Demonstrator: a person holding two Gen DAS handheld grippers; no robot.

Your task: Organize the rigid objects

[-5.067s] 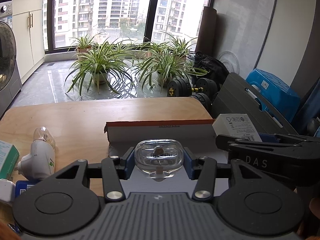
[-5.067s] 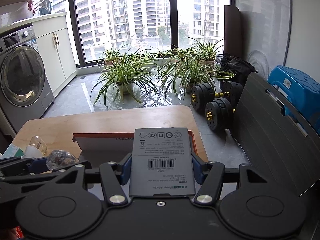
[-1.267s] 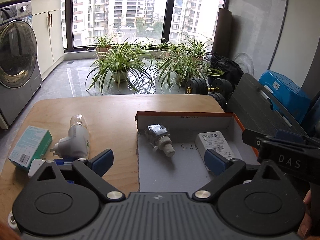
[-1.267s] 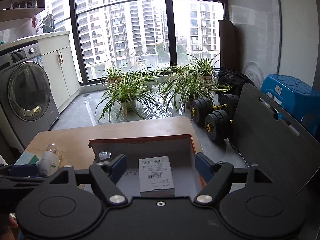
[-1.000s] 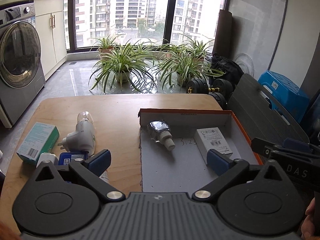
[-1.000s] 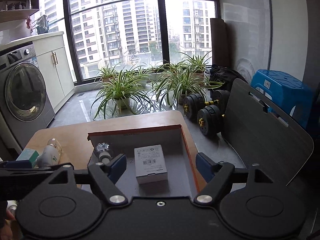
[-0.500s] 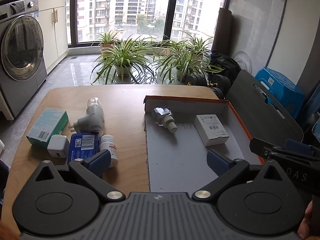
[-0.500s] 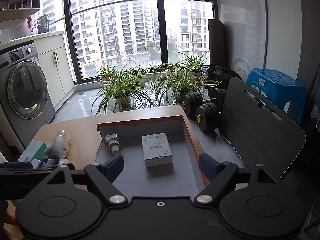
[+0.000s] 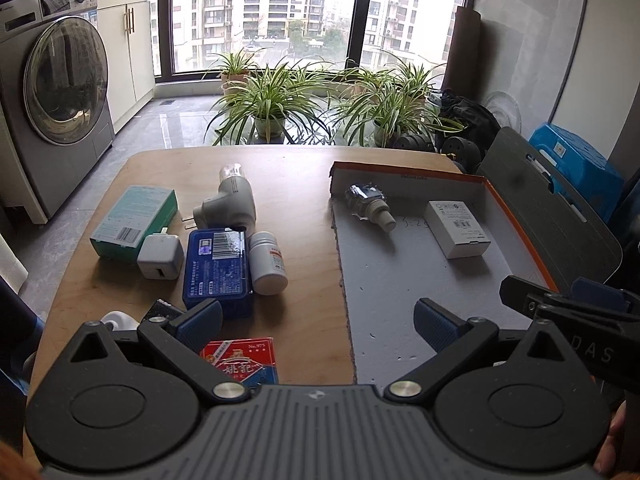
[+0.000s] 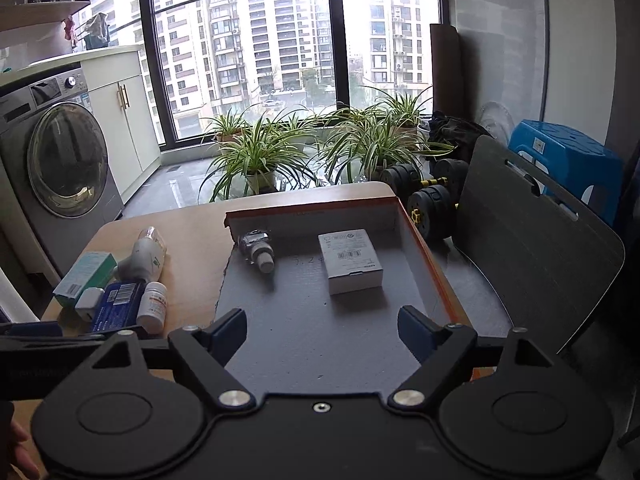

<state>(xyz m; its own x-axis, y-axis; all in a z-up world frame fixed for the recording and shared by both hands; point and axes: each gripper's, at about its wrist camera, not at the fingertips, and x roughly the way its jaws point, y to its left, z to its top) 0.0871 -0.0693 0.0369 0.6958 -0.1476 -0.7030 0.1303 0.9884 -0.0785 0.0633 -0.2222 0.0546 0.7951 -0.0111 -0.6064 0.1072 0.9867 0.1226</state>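
Observation:
A shallow grey box with an orange rim [image 9: 516, 222] [image 10: 420, 240] lies on the right of the wooden table. In it lie a clear refill bottle [image 9: 370, 206] [image 10: 257, 251] and a white carton [image 9: 457, 228] [image 10: 351, 260]. Left of the box lie a white plug-in vaporizer [image 9: 230, 204], a teal carton [image 9: 134, 220], a white charger cube [image 9: 161, 255], a blue tin [image 9: 217, 266], a white pill bottle [image 9: 268, 262] and a red card pack [image 9: 242, 360]. My left gripper [image 9: 316, 322] is open and empty above the table's near edge. My right gripper [image 10: 322, 330] is open and empty over the box's near part.
The wooden table [image 9: 296, 176] ends at a rounded far edge. Beyond it stand potted plants [image 9: 264, 100], dumbbells [image 10: 428, 196], a washing machine [image 9: 52, 92] and a blue stool [image 10: 568, 164]. A dark grey chair back [image 10: 532, 240] stands right of the box.
Both grippers let go of the bottle and the white carton in the box, opened, and have pulled back and up. More of the table's left-side objects have come into view.

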